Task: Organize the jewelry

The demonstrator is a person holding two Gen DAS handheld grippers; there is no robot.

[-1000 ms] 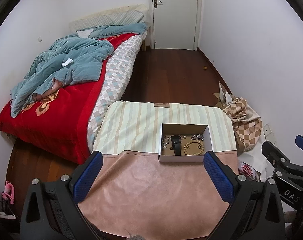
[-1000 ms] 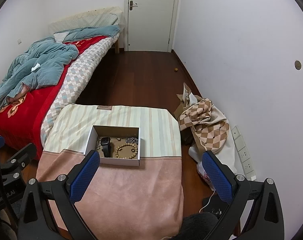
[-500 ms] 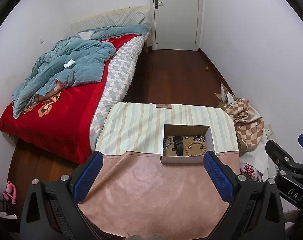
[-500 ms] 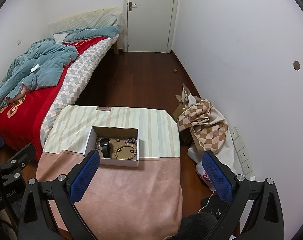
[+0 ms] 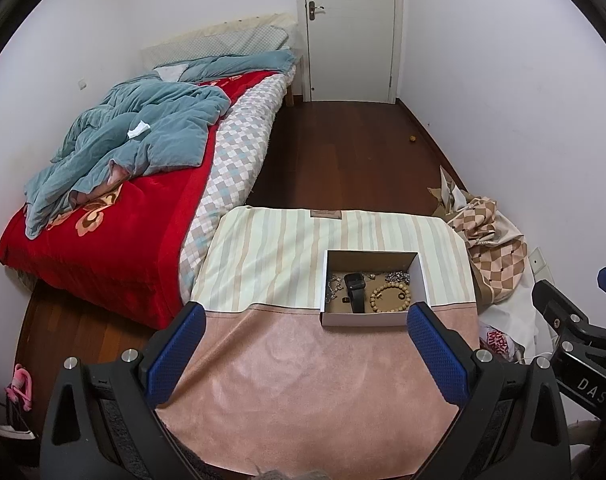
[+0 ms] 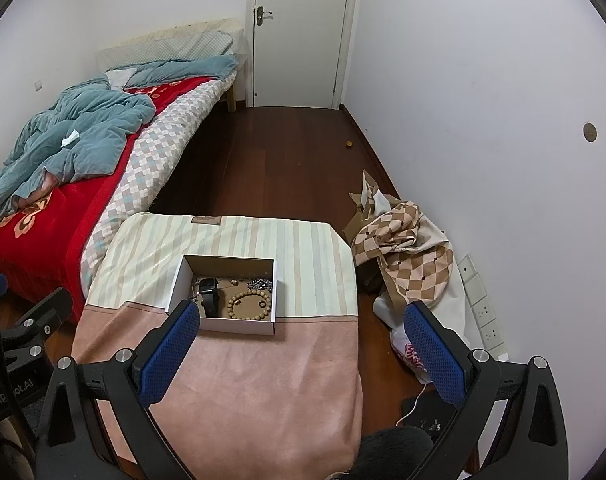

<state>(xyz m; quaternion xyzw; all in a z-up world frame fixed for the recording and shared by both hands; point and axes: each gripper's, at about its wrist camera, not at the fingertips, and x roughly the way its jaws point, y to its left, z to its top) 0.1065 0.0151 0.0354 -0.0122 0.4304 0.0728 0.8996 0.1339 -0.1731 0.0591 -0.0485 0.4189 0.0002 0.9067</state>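
Observation:
A white open box [image 5: 365, 319] sits on a cloth-covered table [image 5: 303, 372]; it also shows in the right wrist view [image 6: 239, 326]. Inside lie a black watch [image 5: 355, 291], a wooden bead bracelet [image 5: 390, 298], silver chains [image 5: 397, 277] and a small ring [image 6: 262, 304]. My left gripper [image 5: 305, 318] is open and empty, held above the table's near side, short of the box. My right gripper [image 6: 301, 318] is open and empty, above the table's right edge, with its left finger [image 6: 167, 354] in front of the box's near-left corner.
A bed [image 5: 115, 184] with a red cover and blue quilt stands left of the table. A checked cloth heap [image 6: 403, 252] and bags lie on the floor to the right, by the wall. A white door [image 5: 349, 28] is at the far end.
Both grippers have drifted slightly forward and lower over the table; the box sits a little nearer in both views. Both stay open and empty.

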